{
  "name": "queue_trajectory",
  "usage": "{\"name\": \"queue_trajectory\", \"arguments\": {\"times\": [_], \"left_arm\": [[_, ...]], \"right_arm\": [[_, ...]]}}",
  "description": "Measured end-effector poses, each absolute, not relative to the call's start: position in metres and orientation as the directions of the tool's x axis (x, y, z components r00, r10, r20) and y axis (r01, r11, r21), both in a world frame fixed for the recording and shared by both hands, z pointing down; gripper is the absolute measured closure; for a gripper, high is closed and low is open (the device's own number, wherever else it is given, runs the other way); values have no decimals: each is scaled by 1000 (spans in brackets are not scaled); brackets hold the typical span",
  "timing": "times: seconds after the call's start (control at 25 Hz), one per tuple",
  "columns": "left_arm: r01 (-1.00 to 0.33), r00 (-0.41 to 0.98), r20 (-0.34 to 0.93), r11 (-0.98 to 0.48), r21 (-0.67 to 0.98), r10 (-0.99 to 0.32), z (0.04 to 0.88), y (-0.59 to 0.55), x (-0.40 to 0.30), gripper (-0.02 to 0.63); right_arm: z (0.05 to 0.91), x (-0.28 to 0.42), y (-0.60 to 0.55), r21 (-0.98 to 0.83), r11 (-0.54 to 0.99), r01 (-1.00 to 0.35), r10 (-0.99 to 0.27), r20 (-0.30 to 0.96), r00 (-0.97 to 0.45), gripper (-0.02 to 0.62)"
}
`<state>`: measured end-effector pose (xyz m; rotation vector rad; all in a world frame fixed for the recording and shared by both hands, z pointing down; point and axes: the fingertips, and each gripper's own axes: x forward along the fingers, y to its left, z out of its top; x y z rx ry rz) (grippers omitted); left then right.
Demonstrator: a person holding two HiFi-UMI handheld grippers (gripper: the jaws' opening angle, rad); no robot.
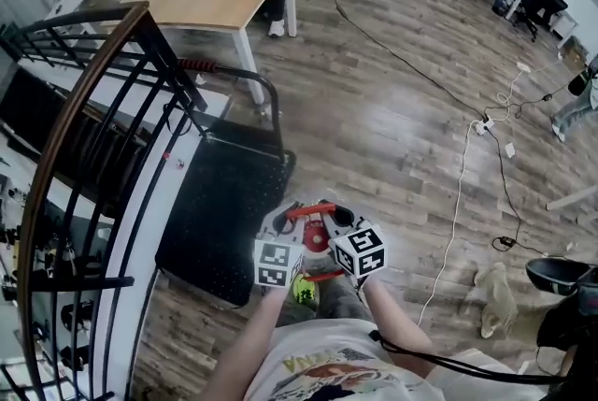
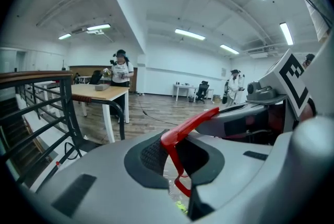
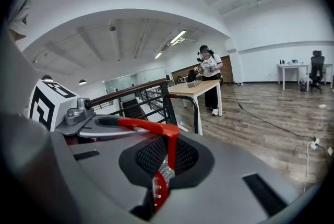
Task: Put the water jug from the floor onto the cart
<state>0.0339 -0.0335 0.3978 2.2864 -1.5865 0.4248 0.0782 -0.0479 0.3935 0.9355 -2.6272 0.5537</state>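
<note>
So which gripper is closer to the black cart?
Left. The left gripper sits beside the edge of the cart; the right gripper is on its far side, further away. Both grip the water jug handle.

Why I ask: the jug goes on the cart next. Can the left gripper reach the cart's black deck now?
Probably yes. The cart's black deck lies bare beside the left gripper, with nothing between them. Both it and the right gripper are shut on the water jug's red handle, so they'd move together.
</note>
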Motion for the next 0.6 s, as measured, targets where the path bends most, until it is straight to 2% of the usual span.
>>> {"name": "queue_trajectory", "arguments": {"times": [0.6], "left_arm": [[-997, 45, 480, -11, 73, -876, 420, -113, -32, 569]], "right_arm": [[414, 7, -139, -317, 872, -373, -229, 410, -883, 575]]}}
